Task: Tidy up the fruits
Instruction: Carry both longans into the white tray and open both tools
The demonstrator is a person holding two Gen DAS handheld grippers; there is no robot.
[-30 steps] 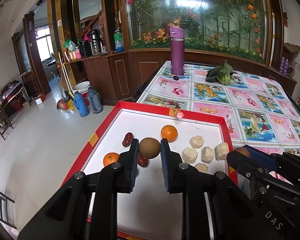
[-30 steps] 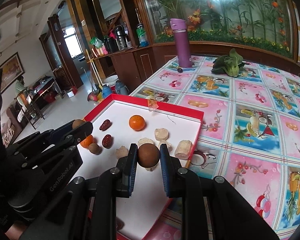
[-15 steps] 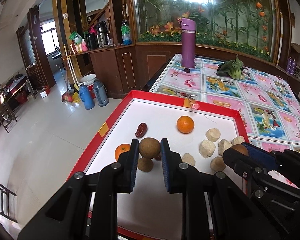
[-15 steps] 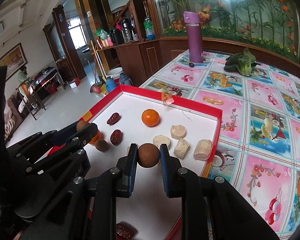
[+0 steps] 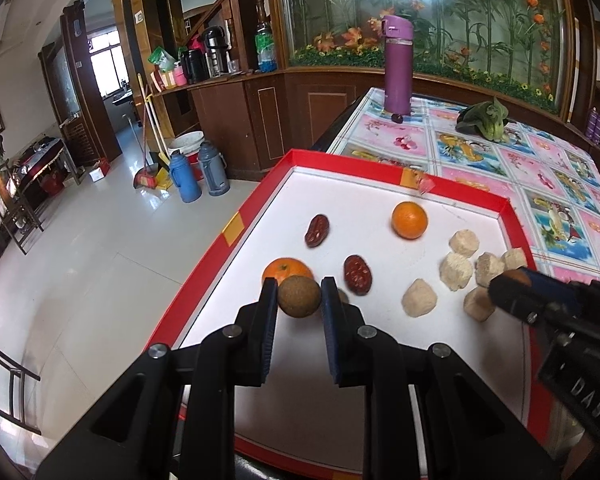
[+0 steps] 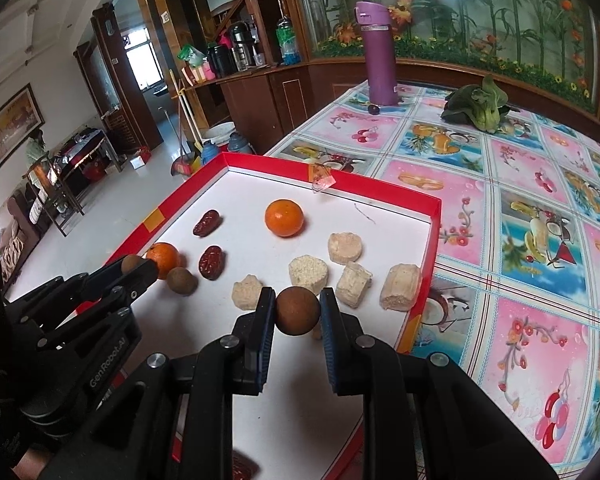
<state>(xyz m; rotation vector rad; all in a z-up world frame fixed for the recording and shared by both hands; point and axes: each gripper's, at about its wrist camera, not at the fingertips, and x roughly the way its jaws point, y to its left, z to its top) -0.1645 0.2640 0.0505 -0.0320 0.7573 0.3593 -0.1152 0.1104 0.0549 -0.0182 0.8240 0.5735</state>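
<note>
Left wrist: longan (image 5: 299,296) between fingers (image 5: 269,300) (clamped).

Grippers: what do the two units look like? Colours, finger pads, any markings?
Both are matte black plastic with angular, cut-out linkage arms and silver pivot screws. Left gripper and right gripper each have two flat fingers lined with ribbed dark blue pads. White lettering: "GenRobot.AI" on the left body in the right wrist view, "DAS" on the right body in the left wrist view. No cables visible.
</note>
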